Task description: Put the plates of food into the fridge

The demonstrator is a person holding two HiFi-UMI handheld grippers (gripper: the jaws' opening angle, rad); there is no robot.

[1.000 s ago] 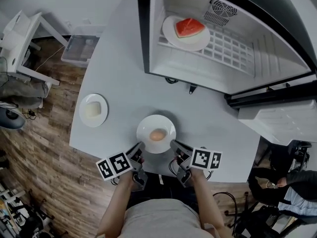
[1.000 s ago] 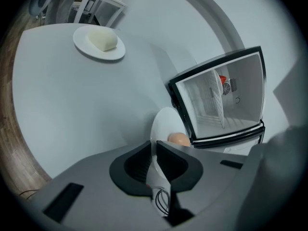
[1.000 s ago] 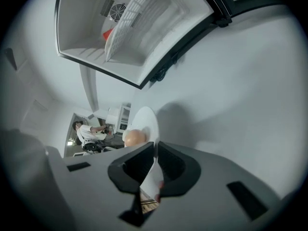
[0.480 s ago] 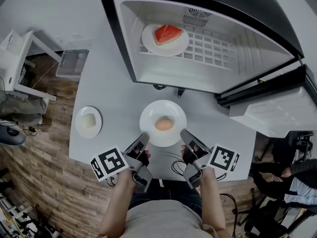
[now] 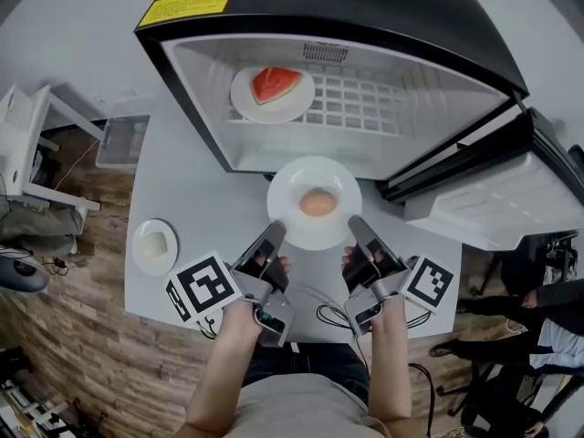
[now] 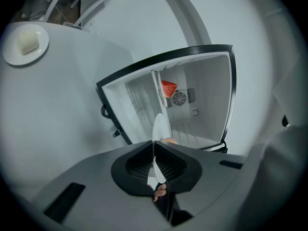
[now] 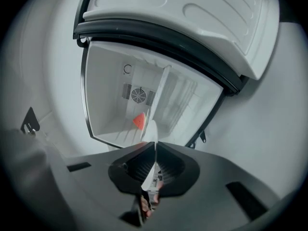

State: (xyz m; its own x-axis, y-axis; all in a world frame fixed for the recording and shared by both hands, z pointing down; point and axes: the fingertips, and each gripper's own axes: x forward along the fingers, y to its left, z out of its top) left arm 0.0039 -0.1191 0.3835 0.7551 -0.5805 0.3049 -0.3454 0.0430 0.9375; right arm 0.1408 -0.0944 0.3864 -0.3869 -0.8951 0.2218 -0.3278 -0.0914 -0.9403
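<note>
3 plates. Plate 1 [image 5: 245, 97], watermelon: in fridge [image 5: 411, 108], 12 o'clock, done. Plate 2 [image 5: 290, 188]: rim pinched by left tongs [image 5: 276, 231] and right tongs [image 5: 355, 224], pending. Plate 3 [image 5: 140, 247]: on table [image 5: 210, 203], 9 o'clock, pending.

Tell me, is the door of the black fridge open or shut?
Open. The white-lined door stands swung aside, and the wire shelf with the round white watermelon plate shows inside.
</note>
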